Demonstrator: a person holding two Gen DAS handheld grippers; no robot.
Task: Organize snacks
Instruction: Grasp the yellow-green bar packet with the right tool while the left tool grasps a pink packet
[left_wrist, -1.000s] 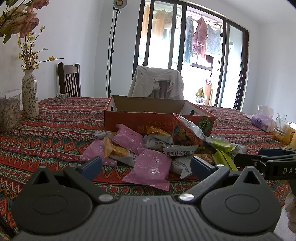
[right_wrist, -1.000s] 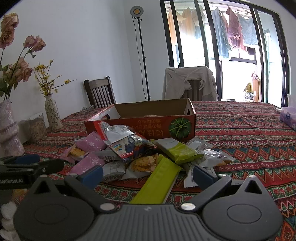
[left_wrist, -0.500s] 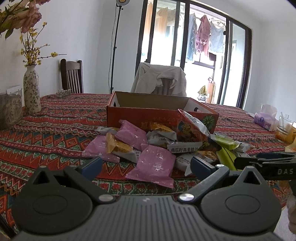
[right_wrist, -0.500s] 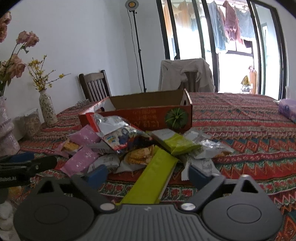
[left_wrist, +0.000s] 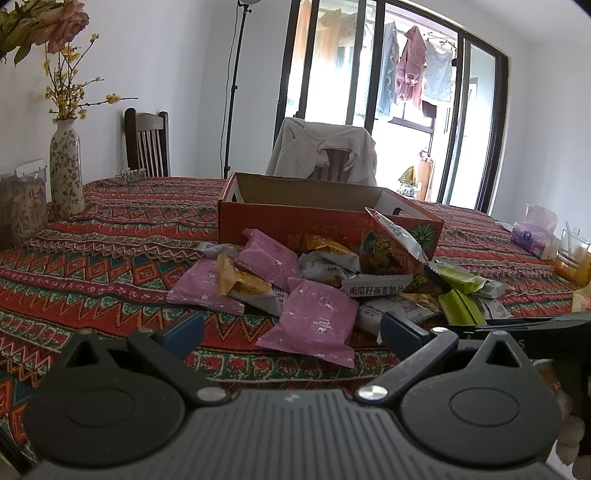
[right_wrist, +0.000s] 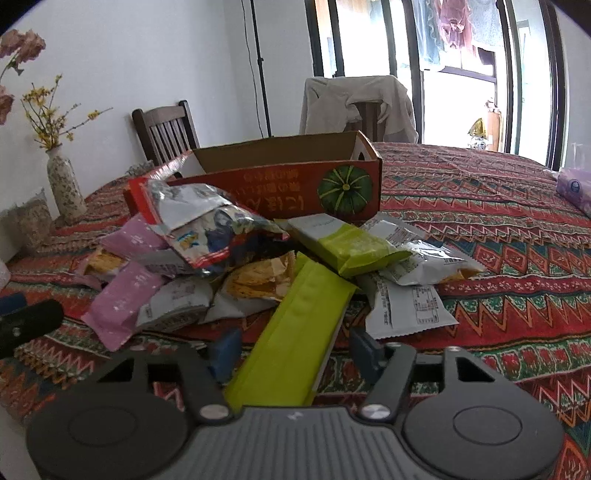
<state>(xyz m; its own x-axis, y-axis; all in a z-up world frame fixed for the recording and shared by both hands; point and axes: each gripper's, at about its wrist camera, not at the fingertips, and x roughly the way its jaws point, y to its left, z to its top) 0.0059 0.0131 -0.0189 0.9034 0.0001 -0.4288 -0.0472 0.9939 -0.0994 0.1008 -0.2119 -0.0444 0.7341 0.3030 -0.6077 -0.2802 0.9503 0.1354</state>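
Right hand-held gripper (right_wrist: 293, 349) has been closing its jaws; the long lime-green packet (right_wrist: 295, 332) lies between the blue pads (right_wrist: 225, 350), with gaps visible on both sides, so no pad contact yet. Left hand-held gripper (left_wrist: 291, 328) has its jaws wide apart and nothing in them; the nearest pink packet (left_wrist: 314, 319) lies just ahead of the pads. The snack pile (left_wrist: 332, 280) sits loose on the patterned surface (left_wrist: 110, 258), heaped against the front wall of the open orange cardboard box (right_wrist: 280, 173): pink, white, yellow and green packets, overlapping. A shorter green packet (right_wrist: 347, 245) lies across the far end of the long one. The box interior isn't visible from either view, so contents unknown. A floral vase (left_wrist: 66, 170) stands at the far left of the surface.
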